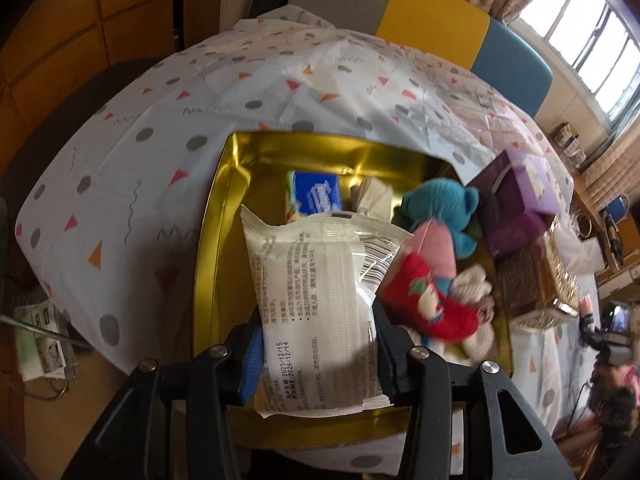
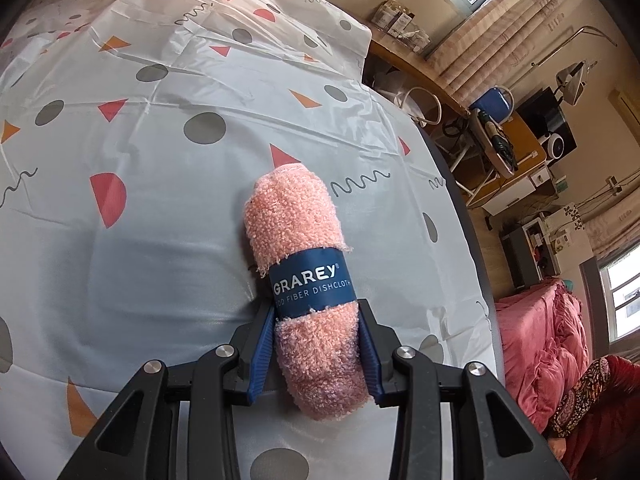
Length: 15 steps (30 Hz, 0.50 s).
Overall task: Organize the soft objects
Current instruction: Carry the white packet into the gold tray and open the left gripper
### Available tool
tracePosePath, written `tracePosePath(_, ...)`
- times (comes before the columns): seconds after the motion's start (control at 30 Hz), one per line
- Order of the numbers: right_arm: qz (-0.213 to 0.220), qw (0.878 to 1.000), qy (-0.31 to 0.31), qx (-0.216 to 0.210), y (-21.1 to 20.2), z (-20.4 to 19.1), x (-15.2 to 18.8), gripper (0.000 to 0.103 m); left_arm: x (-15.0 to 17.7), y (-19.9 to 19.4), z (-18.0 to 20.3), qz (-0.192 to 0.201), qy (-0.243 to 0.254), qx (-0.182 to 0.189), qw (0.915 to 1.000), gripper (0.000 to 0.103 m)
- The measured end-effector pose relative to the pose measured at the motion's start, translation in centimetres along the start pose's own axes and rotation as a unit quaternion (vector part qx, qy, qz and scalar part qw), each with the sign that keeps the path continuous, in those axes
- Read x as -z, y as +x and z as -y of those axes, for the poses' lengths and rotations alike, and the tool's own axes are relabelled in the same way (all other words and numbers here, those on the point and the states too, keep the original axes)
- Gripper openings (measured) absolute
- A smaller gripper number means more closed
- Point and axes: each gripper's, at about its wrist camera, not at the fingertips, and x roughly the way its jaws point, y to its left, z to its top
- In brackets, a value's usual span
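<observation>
Packing is in hand: the left gripper [image 1: 316, 364] has its fingers clamped on a white wipes pack [image 1: 316, 304] held over the gold tin [image 1: 224, 208], beside the toys [image 1: 436, 280] inside. The right gripper [image 2: 316, 354] grips a pink dishcloth roll [image 2: 304, 264] above the worktop [image 2: 140, 240]. Next, likely, lower the pack into the tin's free left side and release.

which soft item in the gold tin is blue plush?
The teal bear, at the gold tin's far right side, above the red stocking. The others there are a blue tissue pack and pale cloths.
</observation>
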Motion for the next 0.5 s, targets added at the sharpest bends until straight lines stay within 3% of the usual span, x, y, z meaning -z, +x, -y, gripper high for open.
tracePosePath(0.13, 0.003, 1.0, -0.008, 0.009, 0.0, -0.3, 0.0, 0.038, 1.4, 1.5, -0.2, -0.014, 0.011, -0.02, 0.9996, 0.047)
tracePosePath(0.33, 0.004, 1.0, -0.011, 0.014, 0.1, -0.4, 0.0, 0.037, 2.1, 3.2, -0.5, 0.002, 0.021, -0.06, 0.998, 0.048)
tracePosePath(0.5, 0.005, 1.0, -0.017, 0.021, 0.2, -0.7, 0.0, 0.037, 2.3, 4.6, -0.9, 0.006, 0.02, -0.067, 0.9975, 0.049)
